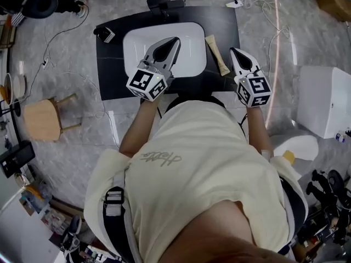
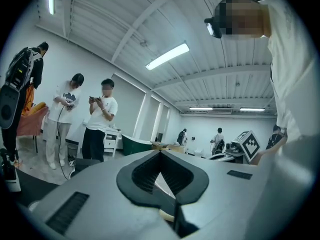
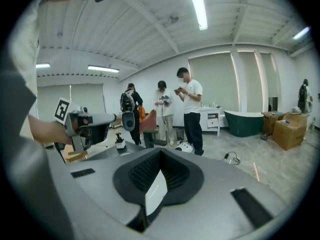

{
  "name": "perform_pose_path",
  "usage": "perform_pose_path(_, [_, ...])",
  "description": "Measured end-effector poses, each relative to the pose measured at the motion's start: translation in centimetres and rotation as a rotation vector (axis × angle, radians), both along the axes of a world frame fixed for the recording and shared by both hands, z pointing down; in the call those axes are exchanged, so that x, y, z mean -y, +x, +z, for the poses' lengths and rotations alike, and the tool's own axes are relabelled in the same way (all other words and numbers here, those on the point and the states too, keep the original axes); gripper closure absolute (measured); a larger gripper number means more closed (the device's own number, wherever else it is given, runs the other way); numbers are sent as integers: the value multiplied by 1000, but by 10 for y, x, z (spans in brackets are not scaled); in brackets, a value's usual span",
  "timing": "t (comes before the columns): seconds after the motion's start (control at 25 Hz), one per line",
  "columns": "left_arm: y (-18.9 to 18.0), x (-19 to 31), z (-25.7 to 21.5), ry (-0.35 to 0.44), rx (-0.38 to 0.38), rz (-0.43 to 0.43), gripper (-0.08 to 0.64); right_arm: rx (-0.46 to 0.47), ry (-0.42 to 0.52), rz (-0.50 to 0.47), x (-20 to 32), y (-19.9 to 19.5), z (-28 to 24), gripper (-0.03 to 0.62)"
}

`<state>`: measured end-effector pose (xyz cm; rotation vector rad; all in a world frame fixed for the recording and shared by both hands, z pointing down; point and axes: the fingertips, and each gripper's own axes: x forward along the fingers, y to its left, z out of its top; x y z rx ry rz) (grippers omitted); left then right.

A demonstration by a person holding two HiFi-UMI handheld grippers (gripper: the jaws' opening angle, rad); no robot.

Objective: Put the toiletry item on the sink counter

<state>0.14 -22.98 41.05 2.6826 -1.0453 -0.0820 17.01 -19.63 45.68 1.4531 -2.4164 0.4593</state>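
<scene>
A tan tube-like toiletry item (image 1: 217,54) lies on the dark sink counter (image 1: 109,70), just right of the white basin (image 1: 189,43). My left gripper (image 1: 175,39) hovers over the basin, its jaws shut with nothing between them. My right gripper (image 1: 234,51) hangs over the counter's right part, a little right of the tube, also shut and holding nothing. Both gripper views tilt upward into the room, so the left gripper (image 2: 160,152) and the right gripper (image 3: 160,150) show only their closed tips; the tube and counter are out of those views.
A black faucet (image 1: 164,4) stands behind the basin and a small box (image 1: 105,34) sits at the counter's left corner. A wooden stool (image 1: 45,118) stands left, a white toilet (image 1: 326,100) right. Cables cross the floor. People (image 3: 190,109) stand in the room.
</scene>
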Motion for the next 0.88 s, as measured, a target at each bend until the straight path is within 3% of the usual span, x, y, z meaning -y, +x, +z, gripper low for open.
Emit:
perform_pose_path(0.2, [-1, 7, -37, 61, -46, -38, 557, 20, 127, -3, 3, 1, -51, 597])
perform_pose_path(0.4, [-3, 13, -64, 125, -46, -45, 557, 3, 234, -13, 8, 3, -83, 597])
perform_pose_path(0.88, [-5, 4, -93, 195, -39, -53, 557, -8, 372, -31, 1, 7, -141, 597])
